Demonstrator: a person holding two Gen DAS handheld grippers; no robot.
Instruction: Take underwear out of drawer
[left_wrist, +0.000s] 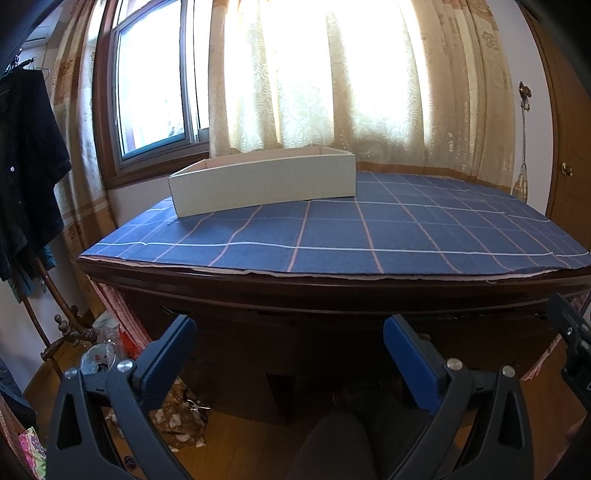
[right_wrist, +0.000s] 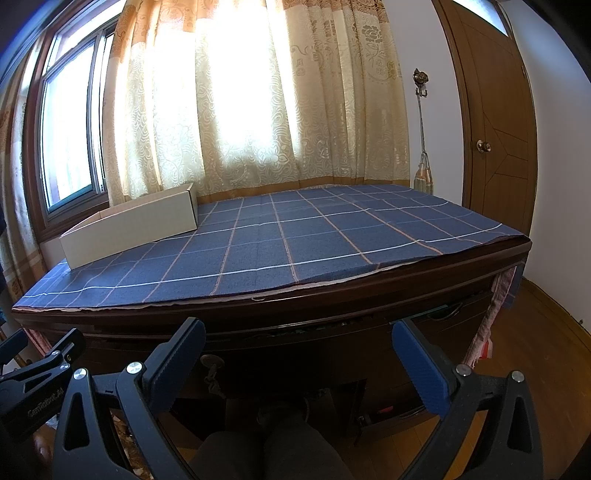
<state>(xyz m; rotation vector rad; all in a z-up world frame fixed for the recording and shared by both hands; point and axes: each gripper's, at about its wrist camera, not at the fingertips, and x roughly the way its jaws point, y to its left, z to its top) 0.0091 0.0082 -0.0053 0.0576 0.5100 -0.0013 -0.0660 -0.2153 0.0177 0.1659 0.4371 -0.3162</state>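
Both tools are hanging low in front of the dark brown wooden desk (right_wrist: 332, 295), w/ nothing between the fingers. The left gripper (left_wrist: 290, 345), black w/ blue pads, is holding its jaws spread wide, pointing at the shadowed front under the desktop. The right gripper (right_wrist: 299, 349), same build, is also gaping wide and empty, aiming at the desk front where a curved metal drawer handle (right_wrist: 452, 309) is showing on the right side. Prob. they are sitting this low because the drawer front is below the tabletop edge, so approach is from knee level; the person's dark-trousered knee (right_wrist: 295, 443) is sitting just under the right tool.

The drawer under that handle (right_wrist: 436, 314) seems to be standing slightly ajar, w/ a thin gap along its top; can't tell for sure. The underwear isn't visible anywhere, so presumably it's inside a drawer. Nothing of the task is looking done yet.

The open white cardboard box (left_wrist: 262, 181) is resting at the back left of the blue checked tablecloth (left_wrist: 369, 229), near the window, likely as the drop-off spot, tho that's a guess.

Count: 2 grippers, 1 box, 1 cloth, 1 handle clearly seen, 0 underwear in sight.
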